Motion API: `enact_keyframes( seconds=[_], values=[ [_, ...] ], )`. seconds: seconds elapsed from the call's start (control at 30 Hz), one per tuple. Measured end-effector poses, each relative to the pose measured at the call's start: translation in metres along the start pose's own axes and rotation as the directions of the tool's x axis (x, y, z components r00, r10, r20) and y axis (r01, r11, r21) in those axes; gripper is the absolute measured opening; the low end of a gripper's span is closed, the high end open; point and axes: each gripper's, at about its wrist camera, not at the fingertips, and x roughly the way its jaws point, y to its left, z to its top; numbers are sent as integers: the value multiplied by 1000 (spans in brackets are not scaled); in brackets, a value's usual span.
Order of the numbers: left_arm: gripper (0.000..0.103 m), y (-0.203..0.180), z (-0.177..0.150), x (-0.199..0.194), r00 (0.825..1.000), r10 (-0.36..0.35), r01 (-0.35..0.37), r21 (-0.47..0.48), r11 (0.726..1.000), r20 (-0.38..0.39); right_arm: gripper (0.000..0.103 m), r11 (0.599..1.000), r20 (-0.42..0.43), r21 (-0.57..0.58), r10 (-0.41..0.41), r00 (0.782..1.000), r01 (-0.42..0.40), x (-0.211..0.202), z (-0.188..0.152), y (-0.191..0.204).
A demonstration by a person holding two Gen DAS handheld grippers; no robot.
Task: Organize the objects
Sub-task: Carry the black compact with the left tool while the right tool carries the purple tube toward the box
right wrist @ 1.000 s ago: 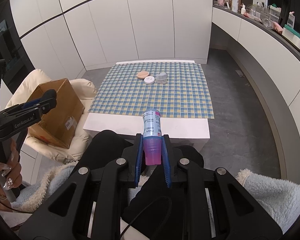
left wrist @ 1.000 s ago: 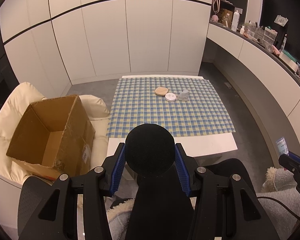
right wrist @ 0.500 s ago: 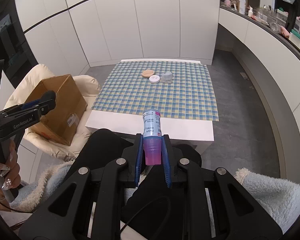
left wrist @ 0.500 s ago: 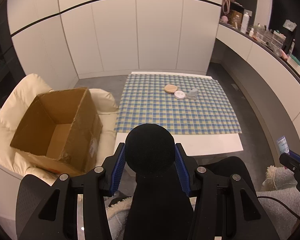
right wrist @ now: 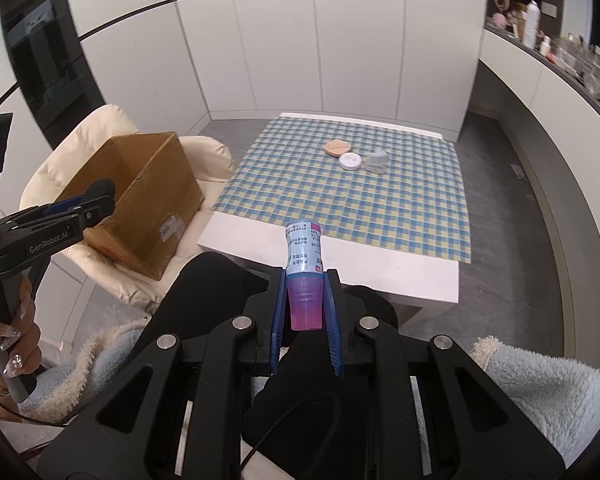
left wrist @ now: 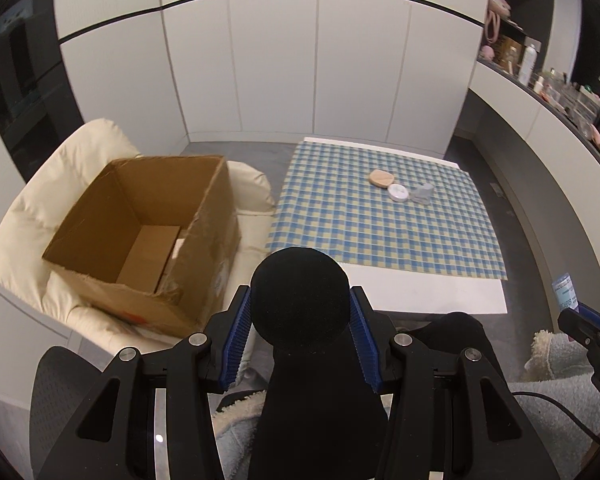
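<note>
My left gripper [left wrist: 300,304] is shut on a black round foam-like object [left wrist: 300,300], held in the air short of the low table. My right gripper [right wrist: 305,280] is shut on a small bottle [right wrist: 303,252] with a blue label and a purple cap, the cap between the blue pads. An open brown cardboard box [left wrist: 140,236] sits on a cream armchair [left wrist: 40,208] to the left. On the checked cloth [left wrist: 380,216] lie a tan round compact [left wrist: 381,178], a white round lid [left wrist: 398,192] and a clear small jar [left wrist: 422,193].
The low white table [left wrist: 420,292] stands ahead on a grey floor. White cabinet walls close the back. A cluttered counter [left wrist: 560,88] runs along the right. The person's black trousers and fluffy pale-blue sleeves lie below both grippers.
Both views have swung to the left: the cardboard box and armchair now sit nearer the middle, and the table has slid to the right. Both grips are unchanged.
</note>
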Motion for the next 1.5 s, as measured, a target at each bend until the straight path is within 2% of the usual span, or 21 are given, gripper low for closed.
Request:
enact_keyframes(
  seconds=[0.3, 0.5, 0.87, 1.1, 1.3, 1.37, 1.5],
  values=[
    [48, 38, -10, -4, 998, 55, -55, -78, 995, -4, 19, 994, -1, -96, 57, 998, -57, 12, 11, 37],
    [48, 69, -21, -10, 995, 94, -95, -148, 984, -13, 19, 976, -35, -177, 121, 992, -125, 25, 19, 74],
    [48, 139, -48, -27, 976, 216, -217, -285, 934, -35, 19, 921, -92, -311, 217, 972, -235, 50, 34, 149],
    [48, 173, -58, -29, 966, 252, -258, -339, 905, -65, 20, 887, -156, -361, 249, 956, -289, 71, 33, 191],
    [48, 190, -58, -25, 962, 265, -269, -376, 887, -63, 19, 870, -187, -393, 243, 952, -300, 88, 31, 211],
    [48, 190, -57, -21, 960, 273, -278, -372, 885, -68, 19, 866, -200, -393, 248, 948, -309, 92, 30, 214],
    [48, 189, -57, -7, 968, 237, -251, -375, 892, -83, 19, 865, -206, -394, 244, 948, -309, 99, 30, 216]
  ],
)
